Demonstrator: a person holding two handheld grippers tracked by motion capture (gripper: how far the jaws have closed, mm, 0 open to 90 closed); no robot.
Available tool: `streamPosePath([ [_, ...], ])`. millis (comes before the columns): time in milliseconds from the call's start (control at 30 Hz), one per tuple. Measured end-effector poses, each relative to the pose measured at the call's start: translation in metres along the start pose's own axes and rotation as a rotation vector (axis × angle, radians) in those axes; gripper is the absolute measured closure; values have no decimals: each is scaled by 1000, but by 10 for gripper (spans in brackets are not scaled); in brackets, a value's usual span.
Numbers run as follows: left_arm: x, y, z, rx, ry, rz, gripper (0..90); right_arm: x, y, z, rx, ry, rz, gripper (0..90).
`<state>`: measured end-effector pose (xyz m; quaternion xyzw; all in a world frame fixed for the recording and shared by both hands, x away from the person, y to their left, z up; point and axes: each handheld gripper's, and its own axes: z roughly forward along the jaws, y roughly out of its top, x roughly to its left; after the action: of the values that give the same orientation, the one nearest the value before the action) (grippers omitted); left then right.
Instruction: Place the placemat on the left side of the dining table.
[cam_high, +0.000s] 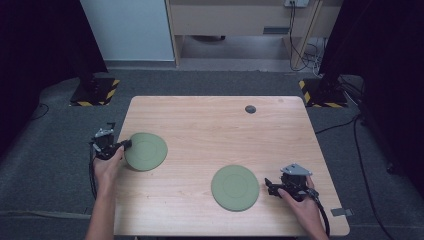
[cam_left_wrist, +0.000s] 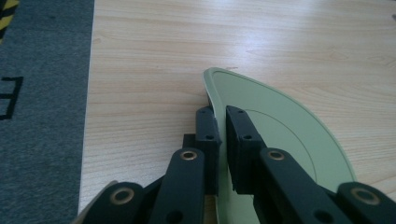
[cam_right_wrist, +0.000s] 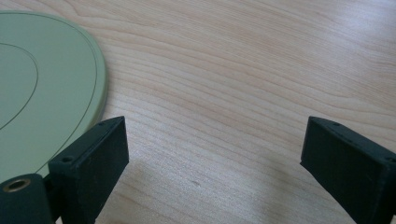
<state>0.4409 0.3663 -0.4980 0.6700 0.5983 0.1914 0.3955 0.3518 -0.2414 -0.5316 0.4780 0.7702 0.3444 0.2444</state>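
Note:
Two flat green plates are on the wooden table (cam_high: 210, 130). The left plate (cam_high: 146, 151) is tilted, its near edge raised, and my left gripper (cam_high: 125, 145) is shut on its rim. In the left gripper view the two black jaws pinch that plate (cam_left_wrist: 285, 130) edge, with my left gripper (cam_left_wrist: 222, 133) clamped around the rim. The right plate (cam_high: 235, 187) lies flat near the front. My right gripper (cam_high: 270, 186) sits just right of it, open. In the right gripper view the jaws of my right gripper (cam_right_wrist: 215, 154) stand wide apart over bare wood, the right plate (cam_right_wrist: 42, 93) beside the left jaw.
A small dark round disc (cam_high: 250, 109) is set into the table near its far edge. Grey carpet (cam_high: 55, 150) surrounds the table. Stands with yellow-black striped bases (cam_high: 95, 92) flank the far corners. A grey tab (cam_high: 339, 212) sits at the front right corner.

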Motion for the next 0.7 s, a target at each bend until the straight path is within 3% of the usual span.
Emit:
streamPosePath([
  [300,-1,-1,4,37,80,35,692,0,0,0,3,2,-2,77],
  [367,-4,-1,7,60,119,61,559,0,0,0,3,1,-2,77],
  [567,-8,0,10,65,135,73,414,0,0,0,6,4,-4,77],
  [667,-12,0,12,69,160,103,359,0,0,0,6,4,-3,77],
  [700,-12,0,12,66,144,89,327,0,0,0,6,5,-3,77],
])
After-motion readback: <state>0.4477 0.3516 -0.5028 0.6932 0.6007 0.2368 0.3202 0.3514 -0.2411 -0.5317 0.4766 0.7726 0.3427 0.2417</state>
